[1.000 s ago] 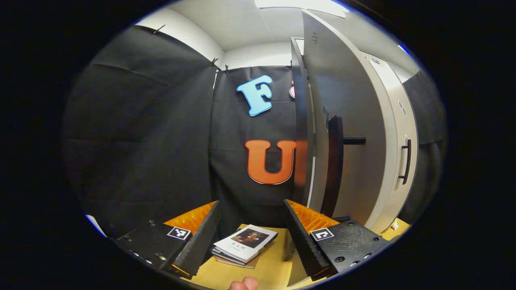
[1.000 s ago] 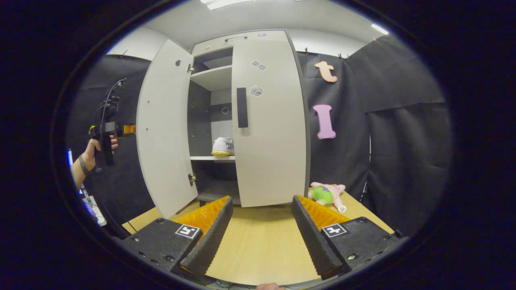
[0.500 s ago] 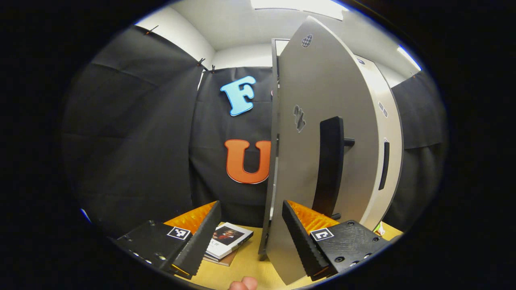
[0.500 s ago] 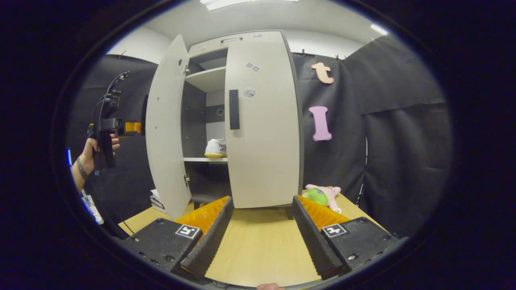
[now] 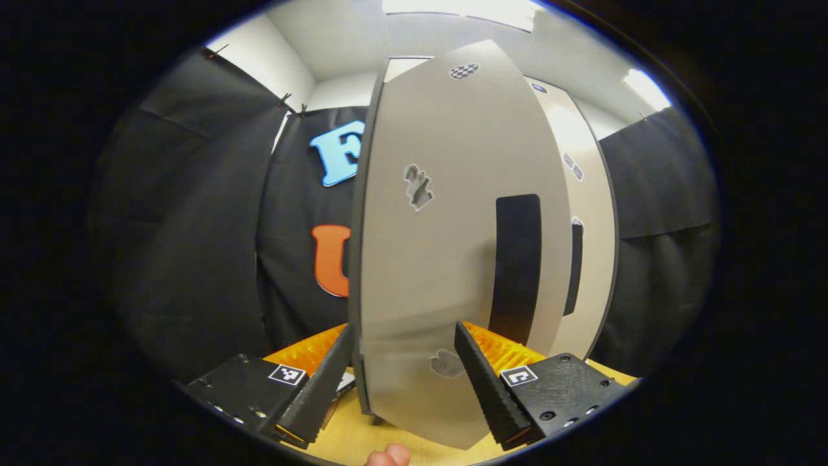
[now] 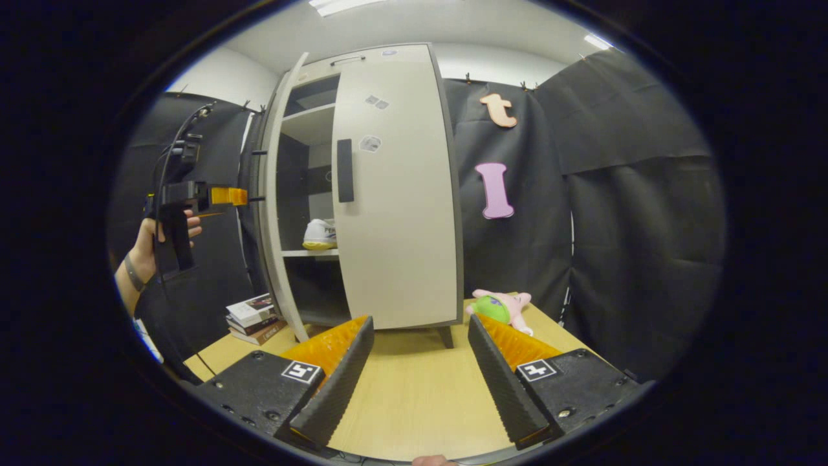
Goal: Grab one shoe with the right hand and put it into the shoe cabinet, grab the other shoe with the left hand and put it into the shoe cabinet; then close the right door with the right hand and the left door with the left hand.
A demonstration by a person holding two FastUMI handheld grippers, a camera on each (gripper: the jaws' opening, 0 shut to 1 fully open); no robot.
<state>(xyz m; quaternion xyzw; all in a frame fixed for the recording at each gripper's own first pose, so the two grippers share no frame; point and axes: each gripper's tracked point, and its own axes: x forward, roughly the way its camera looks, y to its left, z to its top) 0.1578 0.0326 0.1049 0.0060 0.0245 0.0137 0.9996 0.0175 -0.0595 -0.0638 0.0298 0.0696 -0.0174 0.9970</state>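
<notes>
The left gripper (image 6: 220,195), fingers spread, was held against the partly open left door (image 5: 446,213). One shoe (image 6: 320,233) sat on the cabinet shelf (image 6: 310,254) behind the shut right door (image 6: 394,194). The right gripper (image 6: 417,369) hung spread over the table (image 6: 414,401).

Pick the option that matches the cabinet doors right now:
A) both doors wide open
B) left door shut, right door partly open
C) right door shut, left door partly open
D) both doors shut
C: in the right gripper view the right door sits flush on the cabinet, while the left door stands ajar, leaving a gap through which a shoe shows on a shelf.
</notes>
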